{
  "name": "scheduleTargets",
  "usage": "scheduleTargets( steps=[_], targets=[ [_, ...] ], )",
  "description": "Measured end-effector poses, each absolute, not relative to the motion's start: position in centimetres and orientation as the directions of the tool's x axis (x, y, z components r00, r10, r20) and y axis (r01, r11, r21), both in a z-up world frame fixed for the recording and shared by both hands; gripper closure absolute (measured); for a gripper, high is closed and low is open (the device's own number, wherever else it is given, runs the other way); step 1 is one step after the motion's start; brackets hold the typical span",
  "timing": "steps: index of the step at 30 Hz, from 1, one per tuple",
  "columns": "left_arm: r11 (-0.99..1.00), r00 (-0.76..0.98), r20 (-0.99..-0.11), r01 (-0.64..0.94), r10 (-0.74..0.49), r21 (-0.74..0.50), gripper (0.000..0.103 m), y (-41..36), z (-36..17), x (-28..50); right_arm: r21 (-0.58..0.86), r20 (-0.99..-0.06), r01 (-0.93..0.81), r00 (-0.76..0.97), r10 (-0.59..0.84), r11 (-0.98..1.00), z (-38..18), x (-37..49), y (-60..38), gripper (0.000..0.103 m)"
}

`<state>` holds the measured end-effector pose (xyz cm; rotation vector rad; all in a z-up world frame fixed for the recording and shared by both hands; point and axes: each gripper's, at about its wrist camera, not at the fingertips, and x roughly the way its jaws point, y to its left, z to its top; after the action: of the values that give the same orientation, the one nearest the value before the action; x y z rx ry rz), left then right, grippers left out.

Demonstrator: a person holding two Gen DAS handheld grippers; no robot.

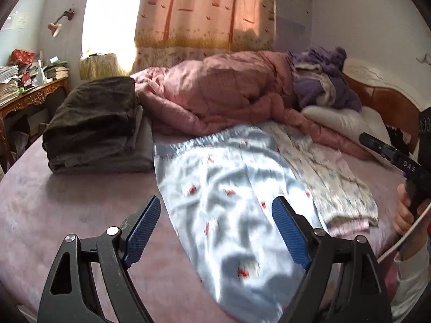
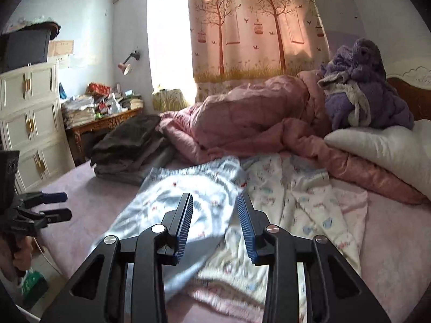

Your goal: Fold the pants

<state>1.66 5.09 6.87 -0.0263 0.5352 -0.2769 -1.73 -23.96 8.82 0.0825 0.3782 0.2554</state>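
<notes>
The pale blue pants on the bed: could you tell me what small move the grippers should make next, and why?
Probably lower both grippers to one end of the pale blue pants and pinch it for a fold. The left gripper and right gripper both hang open above the cloth, gripping nothing, and the pants lie loose and rumpled on the bed, partly over a white patterned garment.

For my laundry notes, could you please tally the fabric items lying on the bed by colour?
Light blue satin pants with red motifs: 1
White pastel-print garment: 1
Dark folded clothes stack: 1
Pink quilted duvet: 1
Purple fleece bundle: 1
White pillow: 1
Total: 6
</notes>
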Motion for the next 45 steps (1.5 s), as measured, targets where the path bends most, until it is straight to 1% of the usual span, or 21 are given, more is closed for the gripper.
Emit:
scheduleTargets(
  steps=[4, 8, 9, 12, 16, 18, 20, 21, 23, 25, 29, 31, 32, 33, 34, 36, 37, 39, 41, 43, 45],
  targets=[
    [0.974, 0.886, -0.405, 0.200, -0.225, -0.104, 0.019, 5.0, 8.4, 9.8, 0.305, -0.339, -0.228, 0.881, 0.329, 0.925, 11.6, 7.6, -25.5, 0.067],
    [0.988, 0.921, -0.361, 0.113, -0.144, -0.105, 0.020, 5.1, 7.3, 16.9, 0.372, -0.410, -0.210, 0.837, 0.363, 0.904, 10.5, 18.6, -25.1, 0.067],
    [0.988, 0.925, -0.357, 0.099, -0.134, -0.115, 0.021, 5.3, 6.8, 18.0, 0.368, -0.431, -0.208, 0.826, 0.364, 0.906, 9.8, 20.6, -24.7, 0.067],
    [0.973, 0.912, -0.366, 0.121, -0.187, -0.196, 0.021, 6.3, 4.5, 20.7, 0.293, -0.514, -0.207, 0.789, 0.336, 0.934, 6.6, 26.3, -22.6, 0.067],
    [0.973, 0.873, -0.444, 0.125, -0.201, -0.194, 0.021, 7.1, 1.3, 22.0, 0.195, -0.633, -0.230, 0.713, 0.301, 0.954, 1.5, 31.2, -19.6, 0.067],
    [0.977, 0.870, -0.459, 0.102, -0.179, -0.188, 0.021, 7.4, 0.7, 22.2, 0.176, -0.666, -0.217, 0.692, 0.279, 0.960, -0.3, 32.3, -19.1, 0.068],
    [0.973, 0.868, -0.460, 0.095, -0.185, -0.212, 0.021, 7.9, 0.7, 22.2, 0.173, -0.675, -0.202, 0.688, 0.265, 0.964, -1.6, 32.7, -18.9, 0.095],
    [0.970, 0.870, -0.456, 0.092, -0.188, -0.223, 0.021, 8.1, 0.6, 22.2, 0.182, -0.681, -0.202, 0.680, 0.272, 0.962, -2.0, 32.8, -18.9, 0.100],
    [0.974, 0.868, -0.464, 0.083, -0.175, -0.211, 0.021, 8.1, 0.5, 22.2, 0.156, -0.660, -0.167, 0.716, 0.229, 0.974, -2.1, 32.6, -19.1, 0.100],
    [0.985, 0.852, -0.507, 0.056, -0.134, -0.166, 0.023, 7.7, -0.1, 22.5, 0.109, -0.628, -0.126, 0.760, 0.167, 0.986, -1.6, 32.3, -19.3, 0.100],
    [0.986, 0.727, -0.668, 0.077, -0.157, -0.148, 0.034, 6.8, -2.8, 24.8, 0.093, -0.630, -0.099, 0.765, 0.136, 0.991, -1.9, 32.6, -19.5, 0.100],
    [0.983, 0.674, -0.717, 0.090, -0.177, -0.159, 0.039, 6.6, -3.9, 25.5, 0.121, -0.632, -0.106, 0.758, 0.158, 0.987, -2.2, 32.6, -19.8, 0.100],
    [0.982, 0.664, -0.725, 0.090, -0.182, -0.164, 0.039, 6.6, -4.2, 25.7, 0.145, -0.628, -0.109, 0.758, 0.176, 0.983, -2.0, 32.6, -20.1, 0.099],
    [0.980, 0.659, -0.728, 0.088, -0.190, -0.176, 0.039, 6.8, -4.3, 25.8, 0.177, -0.624, -0.111, 0.756, 0.199, 0.978, -1.7, 32.5, -20.6, 0.093],
    [0.977, 0.657, -0.727, 0.084, -0.201, -0.194, 0.042, 7.1, -4.3, 25.9, 0.214, -0.620, -0.111, 0.752, 0.223, 0.971, -1.4, 32.3, -21.0, 0.080],
    [0.971, 0.661, -0.719, 0.070, -0.216, -0.227, 0.079, 7.8, -4.4, 26.1, 0.299, -0.591, -0.118, 0.757, 0.281, 0.947, -0.6, 31.1, -22.5, 0.060],
    [0.970, 0.662, -0.717, 0.064, -0.218, -0.236, 0.101, 8.1, -4.5, 26.2, 0.325, -0.576, -0.112, 0.764, 0.290, 0.939, -0.3, 30.4, -23.2, 0.060],
    [0.969, 0.692, -0.693, 0.042, -0.203, -0.242, 0.102, 8.6, -4.5, 26.2, 0.351, -0.583, -0.110, 0.752, 0.309, 0.930, 0.0, 29.6, -23.7, 0.060],
    [0.970, 0.713, -0.673, 0.043, -0.199, -0.240, 0.102, 8.8, -4.1, 26.2, 0.391, -0.587, -0.136, 0.725, 0.361, 0.910, -0.3, 29.6, -23.8, 0.066],
    [0.971, 0.716, -0.673, 0.032, -0.187, -0.236, 0.102, 8.9, -4.3, 26.4, 0.366, -0.627, -0.137, 0.694, 0.353, 0.920, -1.0, 30.3, -23.1, 0.088],
    [0.974, 0.714, -0.679, 0.020, -0.170, -0.224, 0.102, 8.9, -4.5, 26.8, 0.293, -0.664, -0.127, 0.686, 0.298, 0.948, -1.6, 31.1, -21.9, 0.099]
  ],
)
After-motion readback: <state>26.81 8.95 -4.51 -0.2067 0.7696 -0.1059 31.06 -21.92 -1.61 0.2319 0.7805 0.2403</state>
